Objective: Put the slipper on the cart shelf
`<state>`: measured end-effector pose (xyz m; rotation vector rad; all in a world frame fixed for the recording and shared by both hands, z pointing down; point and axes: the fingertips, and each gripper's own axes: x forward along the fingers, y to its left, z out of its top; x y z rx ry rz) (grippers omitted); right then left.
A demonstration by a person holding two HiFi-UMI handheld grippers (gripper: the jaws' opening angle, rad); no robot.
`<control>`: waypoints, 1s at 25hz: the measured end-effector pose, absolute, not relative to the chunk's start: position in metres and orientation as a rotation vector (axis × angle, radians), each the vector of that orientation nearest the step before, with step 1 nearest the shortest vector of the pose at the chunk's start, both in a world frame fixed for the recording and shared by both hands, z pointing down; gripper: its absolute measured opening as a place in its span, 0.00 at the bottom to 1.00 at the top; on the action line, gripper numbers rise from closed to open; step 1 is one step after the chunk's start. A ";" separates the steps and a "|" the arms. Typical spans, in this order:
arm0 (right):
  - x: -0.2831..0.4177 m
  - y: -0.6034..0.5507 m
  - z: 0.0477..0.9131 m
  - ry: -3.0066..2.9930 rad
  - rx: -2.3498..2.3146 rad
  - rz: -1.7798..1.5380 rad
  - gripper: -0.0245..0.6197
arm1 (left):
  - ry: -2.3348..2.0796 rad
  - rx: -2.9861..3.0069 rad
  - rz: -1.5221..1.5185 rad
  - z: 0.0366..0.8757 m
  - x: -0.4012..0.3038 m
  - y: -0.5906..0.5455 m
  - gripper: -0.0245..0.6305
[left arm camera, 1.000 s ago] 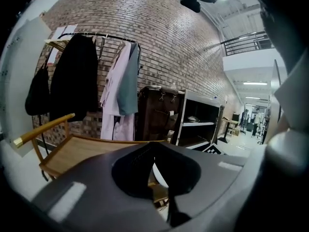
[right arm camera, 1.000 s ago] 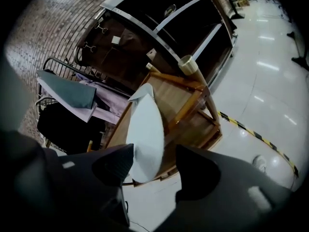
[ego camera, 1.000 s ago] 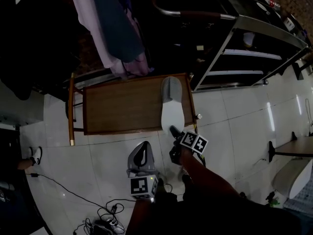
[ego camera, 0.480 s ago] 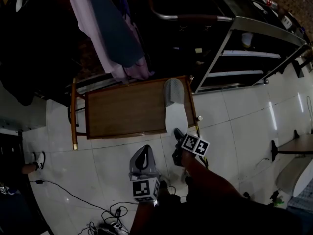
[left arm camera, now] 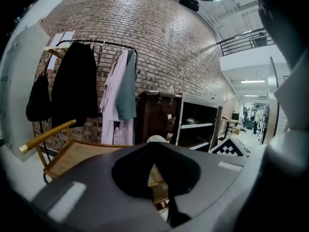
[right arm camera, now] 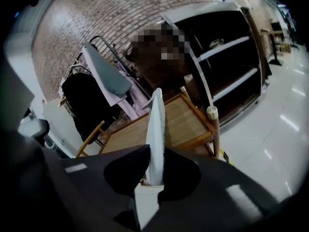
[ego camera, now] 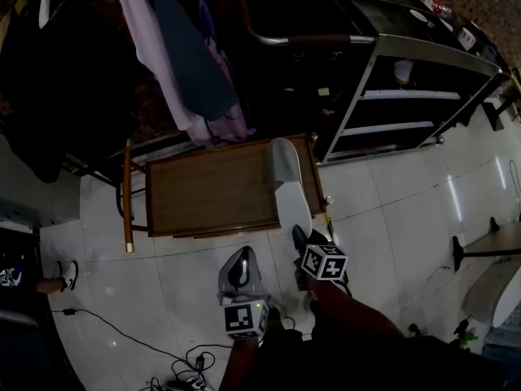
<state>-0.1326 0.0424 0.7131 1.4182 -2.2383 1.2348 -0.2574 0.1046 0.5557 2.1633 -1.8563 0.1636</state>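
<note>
A white-soled slipper with a grey toe (ego camera: 289, 187) lies lengthwise along the right end of the wooden cart shelf (ego camera: 212, 192), toe away from me. My right gripper (ego camera: 299, 236) is at its heel, jaws closing and pressing on the sole. In the right gripper view the slipper (right arm camera: 155, 129) stands edge-on between the jaws of the right gripper (right arm camera: 153, 178), above the cart shelf (right arm camera: 183, 124). My left gripper (ego camera: 238, 261) hangs over the floor in front of the cart, shut and holding nothing. The left gripper (left arm camera: 159, 178) faces the shelf (left arm camera: 72, 153).
A black metal shelving unit (ego camera: 407, 96) stands to the right of the cart. Behind the cart, garments hang on a clothes rack (ego camera: 187, 63). Cables (ego camera: 175, 373) lie on the white tiled floor near my feet. A person's shoe (ego camera: 69, 274) shows at far left.
My right gripper's jaws have come in on the slipper's heel. The left gripper has kept its place in front of the cart. The head view has shifted slightly.
</note>
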 end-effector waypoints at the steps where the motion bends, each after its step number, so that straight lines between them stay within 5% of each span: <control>1: -0.134 0.043 0.704 -2.265 1.416 1.175 0.13 | -1.856 2.171 0.158 0.554 -0.256 0.105 0.06; 25: -0.108 0.055 0.423 -2.693 1.606 0.070 0.13 | -1.959 2.413 0.096 0.442 -0.220 0.098 0.06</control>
